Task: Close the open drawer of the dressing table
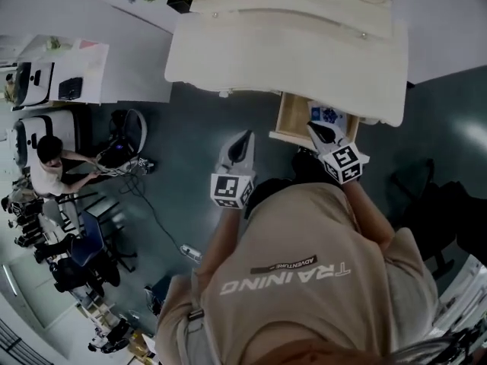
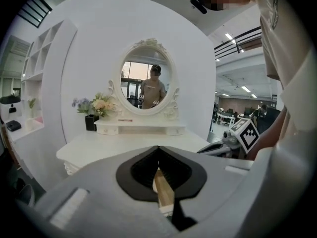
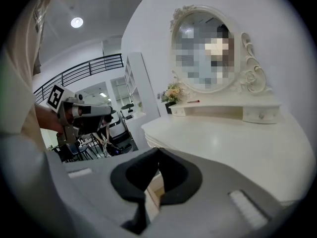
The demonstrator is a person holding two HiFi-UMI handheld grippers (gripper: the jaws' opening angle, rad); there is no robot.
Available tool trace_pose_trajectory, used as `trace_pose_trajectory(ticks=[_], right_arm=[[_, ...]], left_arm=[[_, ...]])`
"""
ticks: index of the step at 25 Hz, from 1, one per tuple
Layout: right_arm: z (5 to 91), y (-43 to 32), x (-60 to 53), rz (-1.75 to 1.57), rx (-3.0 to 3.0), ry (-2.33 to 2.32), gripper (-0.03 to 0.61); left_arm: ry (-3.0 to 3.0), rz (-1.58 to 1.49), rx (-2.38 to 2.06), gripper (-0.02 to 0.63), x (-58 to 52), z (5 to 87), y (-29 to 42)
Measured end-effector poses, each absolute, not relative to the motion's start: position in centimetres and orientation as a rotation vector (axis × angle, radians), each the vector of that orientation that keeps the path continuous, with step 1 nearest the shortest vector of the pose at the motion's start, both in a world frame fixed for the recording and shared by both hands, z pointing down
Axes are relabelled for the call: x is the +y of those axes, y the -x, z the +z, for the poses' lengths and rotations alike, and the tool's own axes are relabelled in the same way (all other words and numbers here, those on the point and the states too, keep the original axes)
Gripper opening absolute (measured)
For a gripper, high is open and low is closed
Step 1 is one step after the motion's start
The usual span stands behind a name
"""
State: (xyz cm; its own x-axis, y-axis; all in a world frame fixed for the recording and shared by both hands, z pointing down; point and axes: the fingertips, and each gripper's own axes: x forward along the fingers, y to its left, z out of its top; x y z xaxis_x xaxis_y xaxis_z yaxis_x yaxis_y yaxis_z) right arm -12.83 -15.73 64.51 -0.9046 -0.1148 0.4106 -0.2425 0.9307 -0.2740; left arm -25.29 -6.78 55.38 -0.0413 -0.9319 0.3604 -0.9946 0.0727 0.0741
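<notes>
Room: white curved wall [image 2: 89, 48]; dark grey floor [image 1: 190, 128] with a loose cable [image 1: 156, 219]; white open shelving unit [image 2: 42, 68] at left; strip ceiling lights [image 2: 230, 36]; round ceiling lamp [image 3: 76, 22]; black-railed upper gallery [image 3: 84, 71]; black office chairs [image 1: 72, 268] near a seated person [image 1: 47, 166].

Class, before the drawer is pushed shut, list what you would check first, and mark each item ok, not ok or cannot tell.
1. Drawer open, pulled out: ok.
2. Blue-and-white item sits below the drawer rim: cannot tell.
3. Right gripper at the drawer front: ok; contact cannot tell.
4. Left gripper clear of the drawer's path: ok, off to its left.
5. Both grippers shut and empty: ok.
</notes>
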Motion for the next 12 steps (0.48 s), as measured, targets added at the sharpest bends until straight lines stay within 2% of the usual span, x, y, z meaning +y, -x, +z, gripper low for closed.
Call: trace_pose_trajectory(ticks=[12], right_arm=[[67.3,6.1,-19.6,0.631,-2.608,-0.56,0.005]], left_arm=[[-2.14,0.402,-1.693,0.008,-15.6,59.3,19.8]])
